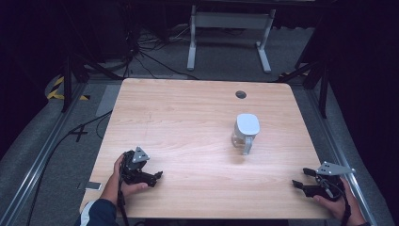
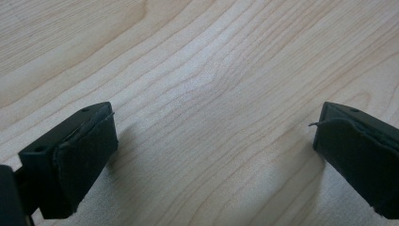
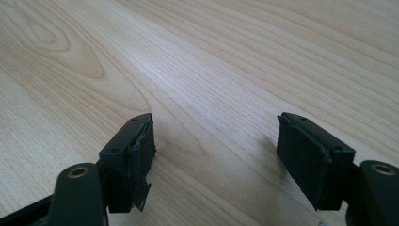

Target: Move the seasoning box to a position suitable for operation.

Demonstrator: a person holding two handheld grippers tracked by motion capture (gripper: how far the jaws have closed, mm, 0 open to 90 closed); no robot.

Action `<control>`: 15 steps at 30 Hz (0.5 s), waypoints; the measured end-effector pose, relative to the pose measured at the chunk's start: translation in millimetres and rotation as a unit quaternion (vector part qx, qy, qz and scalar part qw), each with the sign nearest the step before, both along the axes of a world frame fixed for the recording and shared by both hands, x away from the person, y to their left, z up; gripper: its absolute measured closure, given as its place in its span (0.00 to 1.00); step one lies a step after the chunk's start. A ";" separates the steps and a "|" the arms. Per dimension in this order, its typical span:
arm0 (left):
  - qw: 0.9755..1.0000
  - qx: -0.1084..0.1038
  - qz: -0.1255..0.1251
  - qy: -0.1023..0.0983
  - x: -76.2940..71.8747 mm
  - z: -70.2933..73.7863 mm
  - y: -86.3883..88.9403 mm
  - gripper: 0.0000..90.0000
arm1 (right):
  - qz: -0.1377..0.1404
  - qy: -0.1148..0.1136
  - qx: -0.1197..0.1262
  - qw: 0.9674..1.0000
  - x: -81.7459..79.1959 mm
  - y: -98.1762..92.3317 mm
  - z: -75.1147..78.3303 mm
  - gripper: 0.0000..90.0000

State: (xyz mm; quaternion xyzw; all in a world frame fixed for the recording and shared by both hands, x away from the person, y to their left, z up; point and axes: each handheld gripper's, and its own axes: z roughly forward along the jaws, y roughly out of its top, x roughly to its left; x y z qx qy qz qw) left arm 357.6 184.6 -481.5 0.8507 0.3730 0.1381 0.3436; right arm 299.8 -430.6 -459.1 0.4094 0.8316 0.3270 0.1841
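A white mug (image 1: 246,129) sits upside down right of the table's (image 1: 188,113) centre, handle toward the near edge. Left gripper (image 1: 157,176) rests released near the near-left corner, right gripper (image 1: 301,178) released at the near-right corner. Grey floor and cables beyond

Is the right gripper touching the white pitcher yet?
Apart. In the high view the right gripper sits near the table's front right corner, with bare wood between it and the white pitcher.

No readable text, labels, brands, numbers or signs on anything.
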 end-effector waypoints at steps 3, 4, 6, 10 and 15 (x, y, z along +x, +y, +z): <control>1.000 0.001 -0.003 -0.001 -0.2 0.1 0.4 0.00 | 0.012 0.002 -0.029 0.999 5.8 5.6 5.5 0.42; 1.000 0.000 -0.003 -0.001 -0.8 0.0 0.5 0.01 | 0.012 -0.011 -0.030 0.999 6.1 7.1 6.3 0.45; 1.000 0.004 -0.008 -0.004 -1.0 0.1 1.9 0.01 | 0.008 -0.024 0.003 1.000 7.8 6.8 6.5 0.45; 1.000 0.000 -0.006 -0.001 -2.1 -0.1 2.1 0.01 | 0.008 -0.033 0.033 0.999 10.4 6.8 9.8 0.47; 1.000 0.000 -0.009 -0.001 -2.9 -0.4 2.6 0.01 | 0.032 -0.041 0.067 0.996 20.4 11.0 19.8 0.54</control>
